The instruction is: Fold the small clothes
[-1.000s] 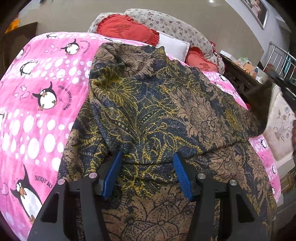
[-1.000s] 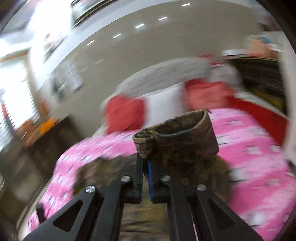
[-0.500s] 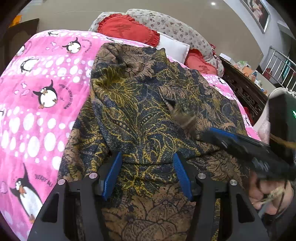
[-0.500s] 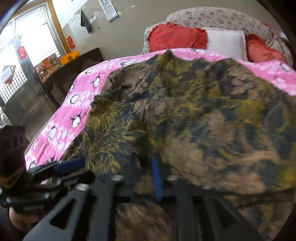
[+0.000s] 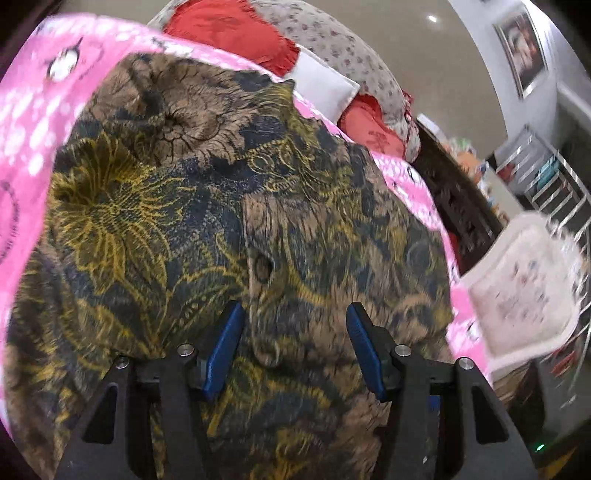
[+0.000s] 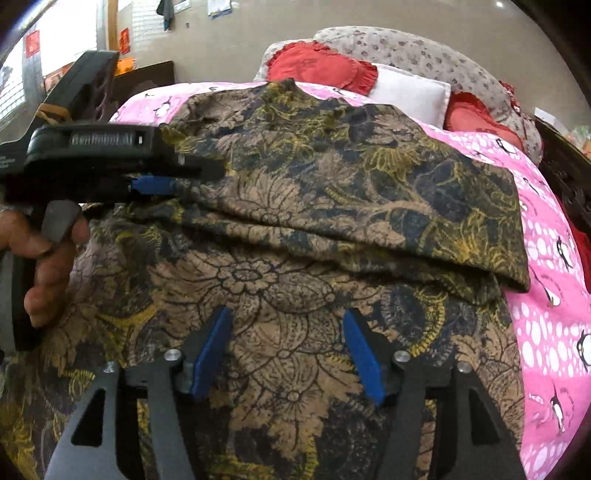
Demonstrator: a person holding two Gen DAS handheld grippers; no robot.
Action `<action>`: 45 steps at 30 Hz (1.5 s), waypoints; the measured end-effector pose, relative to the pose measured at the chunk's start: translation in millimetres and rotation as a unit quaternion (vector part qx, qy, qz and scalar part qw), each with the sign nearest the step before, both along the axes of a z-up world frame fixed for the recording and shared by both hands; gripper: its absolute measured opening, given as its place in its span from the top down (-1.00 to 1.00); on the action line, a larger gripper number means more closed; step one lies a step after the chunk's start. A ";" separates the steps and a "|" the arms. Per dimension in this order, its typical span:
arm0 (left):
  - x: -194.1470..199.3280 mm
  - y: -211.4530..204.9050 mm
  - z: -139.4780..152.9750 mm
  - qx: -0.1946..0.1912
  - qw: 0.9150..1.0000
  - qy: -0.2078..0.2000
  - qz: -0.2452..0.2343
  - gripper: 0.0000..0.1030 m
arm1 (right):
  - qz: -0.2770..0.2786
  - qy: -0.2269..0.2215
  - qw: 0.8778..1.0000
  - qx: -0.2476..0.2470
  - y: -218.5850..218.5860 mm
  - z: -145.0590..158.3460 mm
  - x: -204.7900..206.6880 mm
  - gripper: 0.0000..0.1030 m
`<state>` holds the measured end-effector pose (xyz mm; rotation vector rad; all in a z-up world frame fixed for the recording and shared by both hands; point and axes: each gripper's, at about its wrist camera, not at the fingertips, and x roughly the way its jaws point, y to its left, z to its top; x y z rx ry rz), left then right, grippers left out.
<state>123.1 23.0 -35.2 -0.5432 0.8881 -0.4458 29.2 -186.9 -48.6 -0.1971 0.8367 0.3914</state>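
left wrist view: the patterned garment [image 5: 229, 206] lies spread over the pink penguin blanket [image 5: 22, 122], its far edge reaching toward the red cushions [image 5: 229, 33] at the head of the bed. the left gripper [image 5: 291, 347] hangs low over the near part of the garment, its blue pads [image 5: 223, 347] spread apart with only flat cloth showing between them, nothing pinched. the frame is smeared, so whether the tips touch the cloth i cannot tell.

right wrist view: here the garment [image 6: 332, 192] shows one panel already laid over, its folded edge running across the middle, nearer to the red cushions [image 6: 317, 66] than the gripper is. the right gripper [image 6: 288, 354] has just been opening; its pads [image 6: 212, 354] now stand wide over the lower layer with no cloth caught between them. the left gripper [image 6: 155, 184] appears at the fold's left end, held by a hand [image 6: 44, 258]; from this side its pads look close to the fold, but whether they press cloth i cannot tell.

to do this step well, i judge the laid panel should be left to settle flat. each gripper should take the near hem at a corner, both layers together if doubled, and carry it evenly toward the red cushions, keeping the edges square.
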 end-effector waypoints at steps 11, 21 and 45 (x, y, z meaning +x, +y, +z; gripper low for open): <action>-5.3 7.3 -1.7 -0.014 0.998 0.006 0.056 1.00 | -0.007 0.006 1.000 0.018 1.3 -3.6 7.9 -0.37; -56.5 33.7 68.4 0.030 0.994 -0.093 0.050 1.00 | -0.010 0.007 1.000 0.020 1.0 -5.2 10.6 -0.39; -59.5 82.2 73.3 0.159 0.970 -0.095 0.156 0.72 | -0.039 -0.058 0.992 0.103 -25.2 55.1 23.5 -0.14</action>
